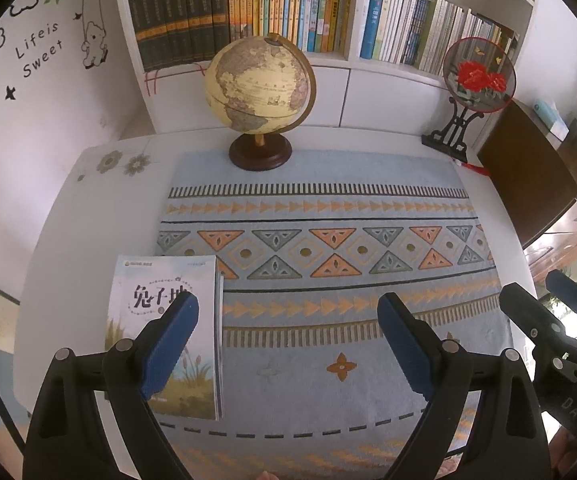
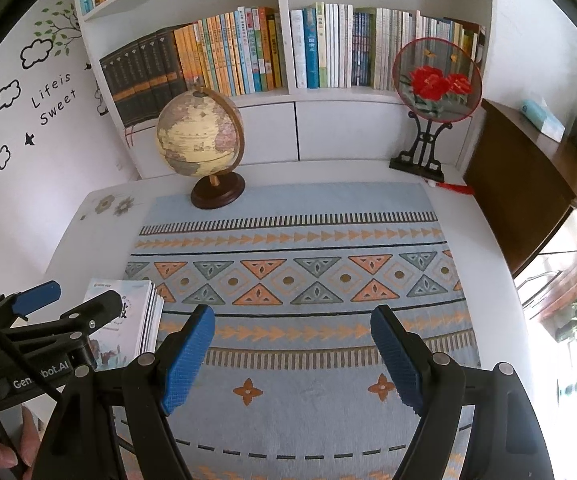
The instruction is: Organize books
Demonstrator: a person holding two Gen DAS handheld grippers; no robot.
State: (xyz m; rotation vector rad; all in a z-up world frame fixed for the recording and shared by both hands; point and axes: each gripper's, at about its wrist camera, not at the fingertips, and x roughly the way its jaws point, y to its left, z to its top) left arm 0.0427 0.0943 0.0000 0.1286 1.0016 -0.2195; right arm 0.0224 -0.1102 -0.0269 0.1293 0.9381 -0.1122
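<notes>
A stack of thin books [image 1: 168, 336] with a white and pale blue cover lies flat at the left edge of the patterned mat [image 1: 328, 280]. My left gripper [image 1: 288, 320] is open and empty above the mat, its left finger [image 1: 170, 344] over the top book's cover. The right gripper shows at the right edge [image 1: 568, 320]. In the right wrist view the stack [image 2: 136, 316] lies at the left, partly hidden by the left gripper [image 2: 72, 300]. My right gripper [image 2: 292, 332] is open and empty over the mat [image 2: 308, 280], to the right of the stack.
A globe [image 1: 260, 92] on a wooden base stands at the mat's far edge. A round red-flower fan on a black stand [image 1: 476, 80] is at the far right. A white bookshelf full of upright books [image 1: 288, 12] lines the back. A dark wooden cabinet [image 1: 528, 176] stands right.
</notes>
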